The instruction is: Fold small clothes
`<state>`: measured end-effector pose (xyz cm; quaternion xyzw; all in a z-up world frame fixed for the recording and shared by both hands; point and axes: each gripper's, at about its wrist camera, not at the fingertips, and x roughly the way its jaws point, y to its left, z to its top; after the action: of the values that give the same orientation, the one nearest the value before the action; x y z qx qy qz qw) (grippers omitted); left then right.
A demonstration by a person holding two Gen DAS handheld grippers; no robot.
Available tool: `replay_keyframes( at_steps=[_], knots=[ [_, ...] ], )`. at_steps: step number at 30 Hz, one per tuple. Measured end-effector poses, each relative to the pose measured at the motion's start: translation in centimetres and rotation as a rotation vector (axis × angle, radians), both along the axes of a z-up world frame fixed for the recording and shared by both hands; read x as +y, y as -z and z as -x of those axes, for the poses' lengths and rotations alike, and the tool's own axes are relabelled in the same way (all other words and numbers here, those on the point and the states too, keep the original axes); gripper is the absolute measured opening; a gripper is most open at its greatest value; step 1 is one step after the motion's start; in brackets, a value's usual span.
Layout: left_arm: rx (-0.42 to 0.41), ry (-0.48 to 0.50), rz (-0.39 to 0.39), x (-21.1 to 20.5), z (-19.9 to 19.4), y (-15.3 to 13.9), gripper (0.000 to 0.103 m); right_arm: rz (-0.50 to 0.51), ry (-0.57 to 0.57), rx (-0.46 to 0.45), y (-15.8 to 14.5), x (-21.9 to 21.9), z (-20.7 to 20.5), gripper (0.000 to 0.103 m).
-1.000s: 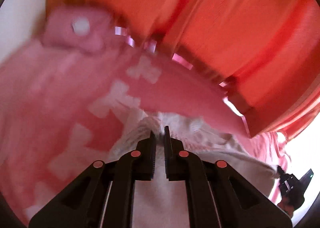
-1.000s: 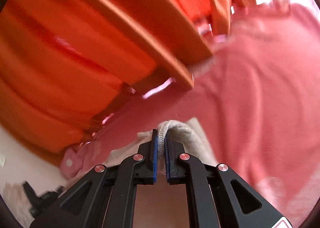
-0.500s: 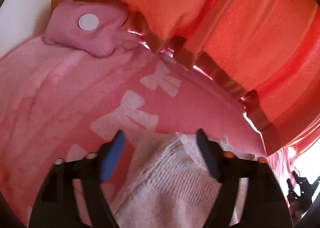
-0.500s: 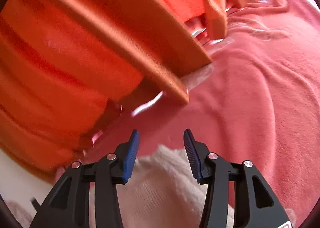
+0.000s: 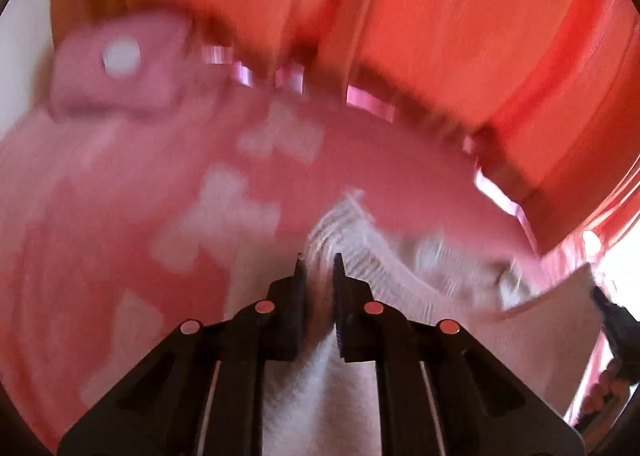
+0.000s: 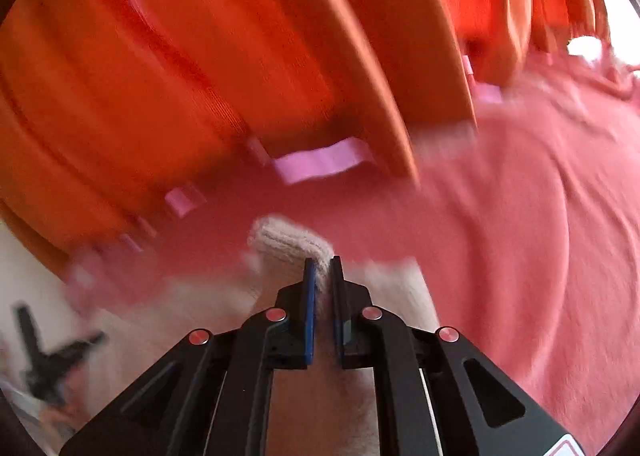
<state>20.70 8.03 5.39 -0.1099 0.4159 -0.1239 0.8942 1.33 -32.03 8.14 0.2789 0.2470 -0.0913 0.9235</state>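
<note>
A small cream knitted garment [image 5: 384, 268] lies on a pink blanket [image 5: 100, 195]. My left gripper [image 5: 319, 262] is shut on a ribbed edge of the garment. In the right wrist view my right gripper [image 6: 323, 266] is shut on another ribbed edge of the same garment [image 6: 288, 240], which bunches up in front of the fingers. The garment hangs between the two grippers and runs under both. Both views are blurred by motion.
Orange curtains [image 5: 400, 15] hang close behind the bed, also filling the right wrist view [image 6: 200, 55]. A folded pink cloth with a white round patch [image 5: 120, 63] lies at the far left. The right gripper shows at the left view's right edge [image 5: 616, 340].
Half a second ago both grippers stood open over the garment. Both have shut on its ribbed edges, and the cloth is lifted and bunched. The views are shifting.
</note>
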Motion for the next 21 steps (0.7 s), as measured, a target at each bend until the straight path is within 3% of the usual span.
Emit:
replay_keyframes(
  at_steps=[2, 5, 7, 9, 10, 14, 17, 20, 21],
  knots=[
    [-0.018, -0.027, -0.011, 0.5, -0.8, -0.3, 0.011, -0.006, 0.048, 0.029, 0.8, -1.1, -0.3, 0.007],
    [0.103, -0.063, -0.055, 0.8, -3.3, 3.9, 0.011, -0.026, 0.122, 0.302, 6.5, -3.0, -3.1, 0.007],
    [0.145, -0.072, -0.059, 0.7, -3.5, 5.2, 0.011, -0.07, 0.114, 0.288, 6.7, -3.2, -2.9, 0.007],
    [0.094, -0.061, -0.077, 0.4, -3.1, 3.9, 0.011, -0.028, 0.092, 0.161, 4.0, -2.7, -2.0, 0.007],
    [0.071, -0.06, -0.087, 0.3, -3.0, 3.4, 0.011, -0.003, 0.099, 0.153, 3.8, -2.7, -2.1, 0.007],
    [0.153, -0.065, -0.109, 0.2, -3.8, 6.3, 0.013, -0.039, 0.131, 0.387, 9.2, -3.9, -4.1, 0.007],
    [0.107, -0.072, -0.133, 0.1, -3.1, 4.6, 0.021, -0.027, 0.152, 0.33, 7.4, -3.5, -3.4, 0.009],
    [0.001, -0.087, -0.169, -0.5, -0.1, 0.6, 0.045, 0.101, 0.133, 0.17, 2.9, 0.1, -1.8, 0.016],
    [-0.03, -0.072, -0.161, -0.8, 0.8, -0.4, 0.058, 0.153, 0.031, 0.126, 1.6, 2.6, -1.9, 0.016]
  ],
)
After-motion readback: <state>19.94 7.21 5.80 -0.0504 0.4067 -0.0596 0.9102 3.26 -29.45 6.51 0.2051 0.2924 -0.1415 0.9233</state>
